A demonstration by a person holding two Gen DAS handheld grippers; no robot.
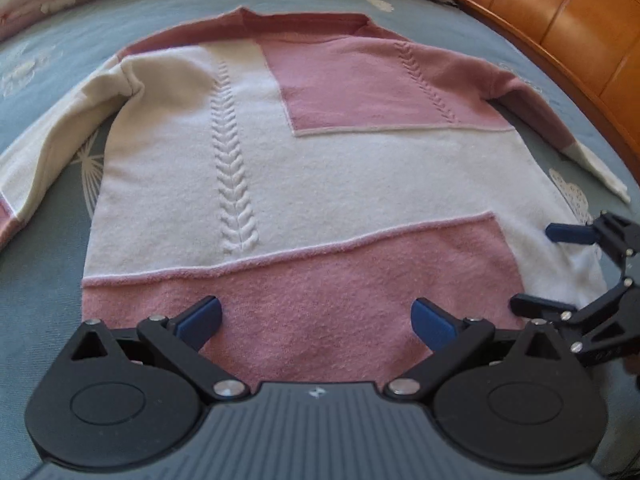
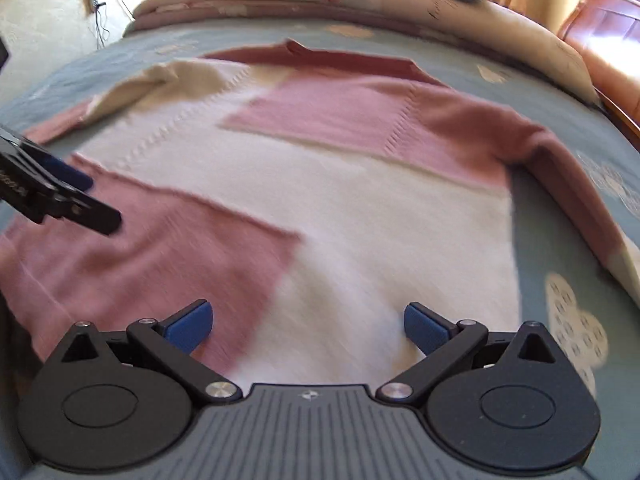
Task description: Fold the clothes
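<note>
Sweater (image 1: 304, 184): lies flat, sleeves spread at 9 and 3 o'clock.
Left gripper (image 1: 316, 322): wide, empty.
Right gripper (image 2: 308, 326): wide; you hover at the hem.

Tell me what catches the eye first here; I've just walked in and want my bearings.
A pink-and-white sweater lies spread flat on the blue bedspread, sleeves out to both sides. Both tongs are open over its hem: the left tongs above the pink band, the right tongs where pink meets white. An orange wooden bed frame runs along the far right.
</note>
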